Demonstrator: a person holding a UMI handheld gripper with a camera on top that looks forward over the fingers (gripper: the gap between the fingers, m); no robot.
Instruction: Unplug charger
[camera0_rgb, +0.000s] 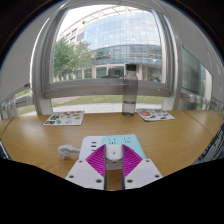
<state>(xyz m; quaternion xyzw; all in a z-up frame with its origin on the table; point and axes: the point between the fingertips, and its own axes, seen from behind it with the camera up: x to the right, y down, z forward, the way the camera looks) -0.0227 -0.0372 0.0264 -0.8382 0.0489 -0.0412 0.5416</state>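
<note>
The gripper (113, 165) fingers stand slightly apart around the white charger (114, 154), seated in the power strip (116, 143) just ahead.

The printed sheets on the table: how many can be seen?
2: one sheet lies left of the tall bottle, the other right of it, both beyond the open gripper. More may be hidden.
</note>
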